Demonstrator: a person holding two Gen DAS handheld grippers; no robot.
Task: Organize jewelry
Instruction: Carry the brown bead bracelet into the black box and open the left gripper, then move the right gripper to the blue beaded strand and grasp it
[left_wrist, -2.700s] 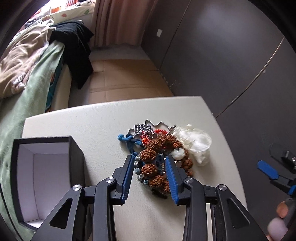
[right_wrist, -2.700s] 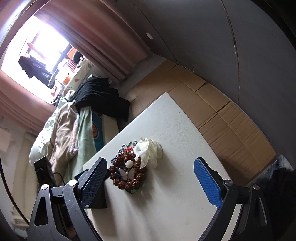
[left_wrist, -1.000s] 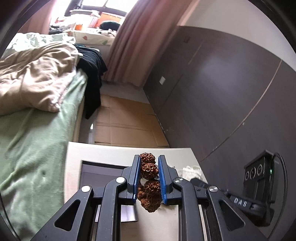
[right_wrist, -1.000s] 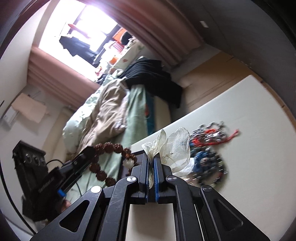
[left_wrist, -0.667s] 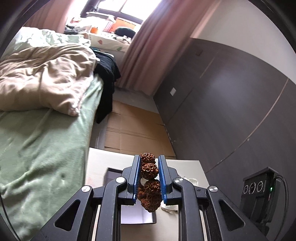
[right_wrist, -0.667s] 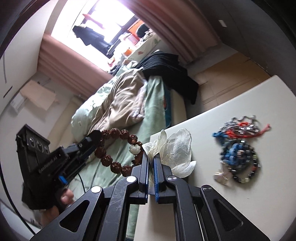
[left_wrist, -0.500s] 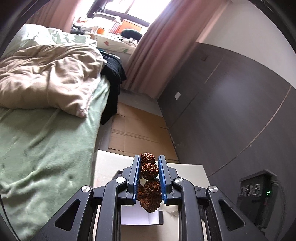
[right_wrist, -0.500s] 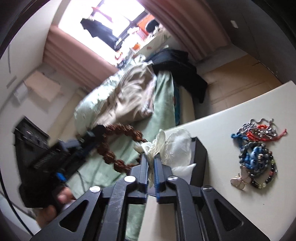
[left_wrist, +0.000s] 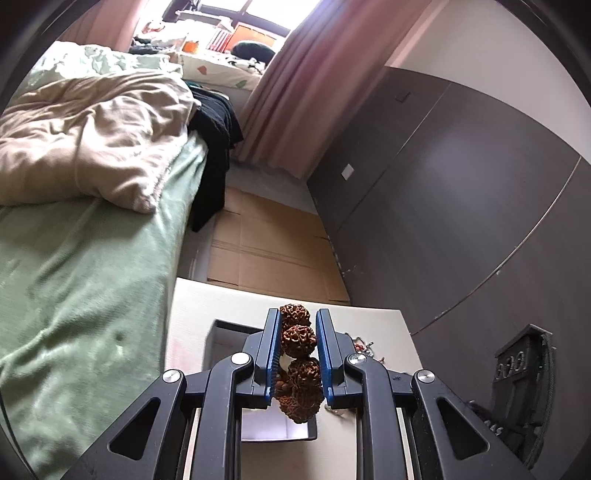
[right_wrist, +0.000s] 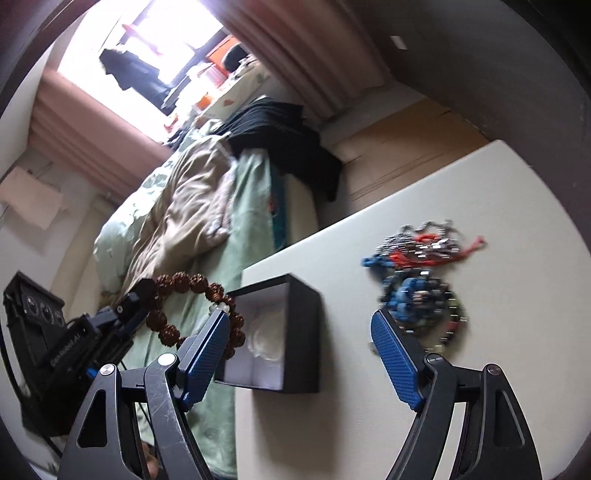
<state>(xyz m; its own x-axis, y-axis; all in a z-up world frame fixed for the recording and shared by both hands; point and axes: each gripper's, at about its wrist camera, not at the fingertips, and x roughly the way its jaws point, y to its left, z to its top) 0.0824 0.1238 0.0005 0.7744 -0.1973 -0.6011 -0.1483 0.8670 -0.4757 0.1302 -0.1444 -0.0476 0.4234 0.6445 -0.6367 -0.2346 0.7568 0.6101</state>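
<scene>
Clamping a brown bead bracelet (left_wrist: 298, 354) between its blue pads, the left gripper (left_wrist: 297, 347) holds it in the air above the black box (right_wrist: 301, 332). In the left wrist view the pinched beads stack along the 12-to-6 o'clock line; in the right wrist view the loop (right_wrist: 192, 310) hangs as an open ring at 9 o'clock of the box. The beads are round, deeply wrinkled and walnut-like, with one pale bead among them. The right gripper (right_wrist: 299, 350) stands wide apart and holds nothing. The box lies open on the white table (right_wrist: 517, 369), with a pale translucent item (right_wrist: 267, 339) inside. At 3 o'clock of the box, well apart, lies a jewelry pile (right_wrist: 417, 273) of blue, red and silver strands.
</scene>
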